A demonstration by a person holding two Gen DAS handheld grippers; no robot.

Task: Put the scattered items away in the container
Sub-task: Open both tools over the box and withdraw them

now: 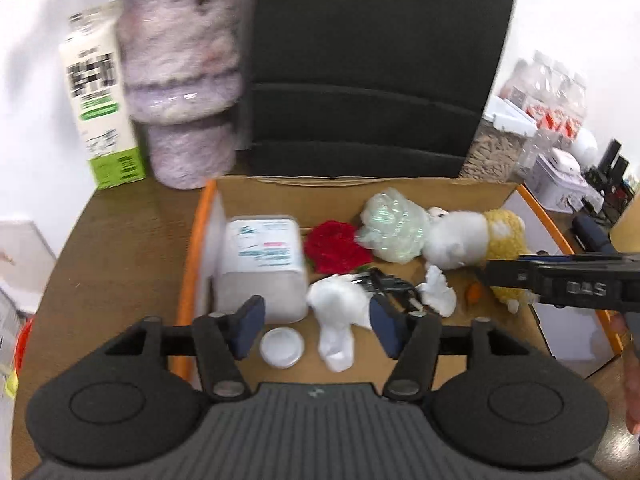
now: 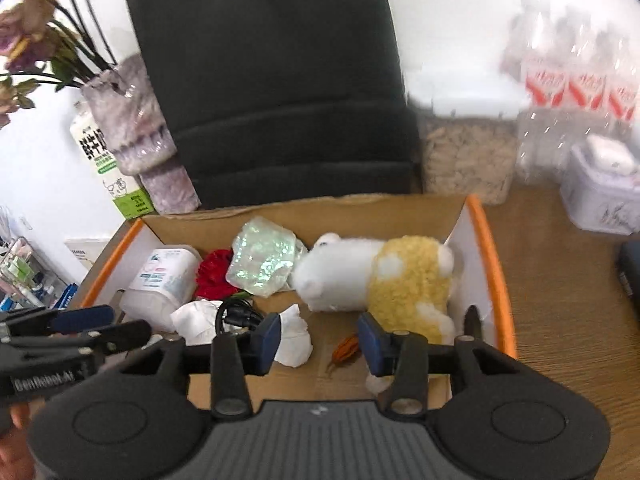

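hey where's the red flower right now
The red flower lies inside the cardboard box toward its back, between the white plastic tub on its left and the shiny wrapped bundle on its right in both wrist views.

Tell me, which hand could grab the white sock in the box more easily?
Left, probably. The left hand-held gripper is open, with the white sock lying just ahead between its fingers. The right hand-held gripper points toward the plush toy instead.

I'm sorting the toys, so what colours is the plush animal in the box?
The plush animal is white and yellow; the right wrist view shows it best.
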